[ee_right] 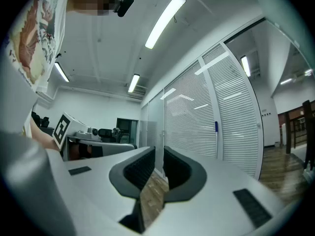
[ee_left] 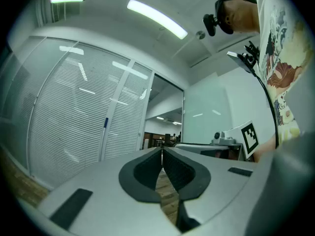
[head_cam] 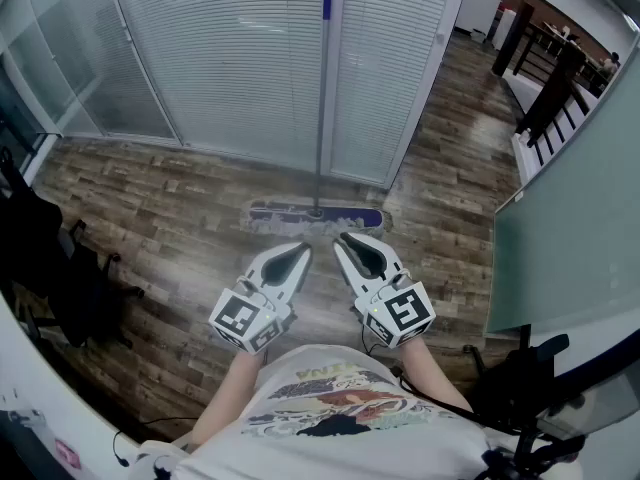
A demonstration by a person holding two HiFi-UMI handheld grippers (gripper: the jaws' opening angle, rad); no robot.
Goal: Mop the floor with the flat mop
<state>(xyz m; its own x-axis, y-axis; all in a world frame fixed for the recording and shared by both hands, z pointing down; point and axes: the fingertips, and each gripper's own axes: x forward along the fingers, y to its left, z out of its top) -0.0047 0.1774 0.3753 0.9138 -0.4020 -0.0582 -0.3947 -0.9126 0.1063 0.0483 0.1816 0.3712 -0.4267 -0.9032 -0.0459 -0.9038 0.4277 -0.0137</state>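
The flat mop stands upright against the blind-covered glass wall. Its blue-grey head [head_cam: 290,214] lies flat on the wood floor and its thin handle [head_cam: 321,98] rises to a blue grip. Both grippers hover just short of the mop head, held level and side by side, and neither touches the mop. My left gripper [head_cam: 302,249] is shut with nothing between its jaws [ee_left: 162,149]. My right gripper [head_cam: 343,238] is shut too, with only a thin slit between its pads and nothing in it [ee_right: 158,149]. The handle [ee_left: 104,132] shows left of the left jaws, and the handle [ee_right: 215,134] right of the right jaws.
Glass partitions with white blinds [head_cam: 230,58] close off the far side. A frosted glass panel [head_cam: 570,228] stands at the right, with a dark stair railing [head_cam: 548,88] beyond it. Black chairs and bags [head_cam: 50,268] crowd the left, and black gear [head_cam: 520,388] sits at lower right.
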